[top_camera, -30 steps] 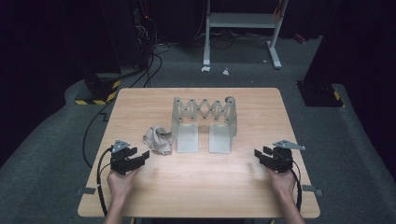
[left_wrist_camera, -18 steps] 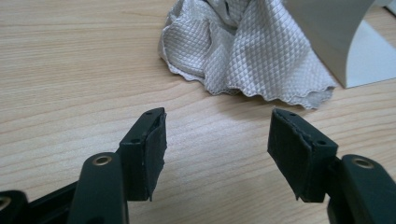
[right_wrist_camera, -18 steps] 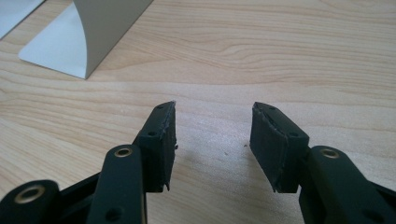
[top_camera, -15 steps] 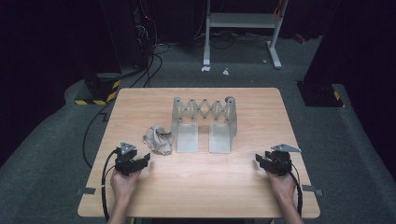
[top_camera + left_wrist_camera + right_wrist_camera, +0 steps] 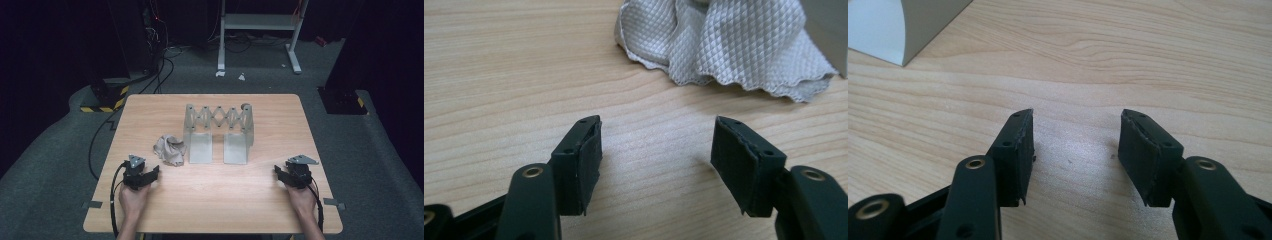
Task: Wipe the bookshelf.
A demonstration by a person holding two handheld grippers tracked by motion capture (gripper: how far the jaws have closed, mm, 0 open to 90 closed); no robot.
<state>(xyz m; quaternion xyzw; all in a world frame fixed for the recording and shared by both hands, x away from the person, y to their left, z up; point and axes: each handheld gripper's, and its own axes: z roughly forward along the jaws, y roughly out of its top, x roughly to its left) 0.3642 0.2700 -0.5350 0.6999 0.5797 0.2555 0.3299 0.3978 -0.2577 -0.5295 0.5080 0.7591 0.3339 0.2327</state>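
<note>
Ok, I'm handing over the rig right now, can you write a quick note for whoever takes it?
Left gripper: open, nothing between its fingers, low over the table, just short of the crumpled grey cloth.
Right gripper: its jaws have just been opening, nothing between them, near the table's right edge.
Folding rack: stands mid-table, cloth lying at its left foot.
Done: nothing gripped yet.
Left: probably pick up the cloth; nothing hangs on the rack.

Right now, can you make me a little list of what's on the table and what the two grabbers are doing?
table: wooden table
cloth: crumpled grey cloth, lying left of the rack
rack: grey folding rack with a zigzag back, standing mid-table
left gripper: left gripper, jaws open, nothing between them, cloth just ahead
right gripper: right gripper, jaws have just been opening, nothing between them
touching: neither gripper touches the cloth or rack
</note>
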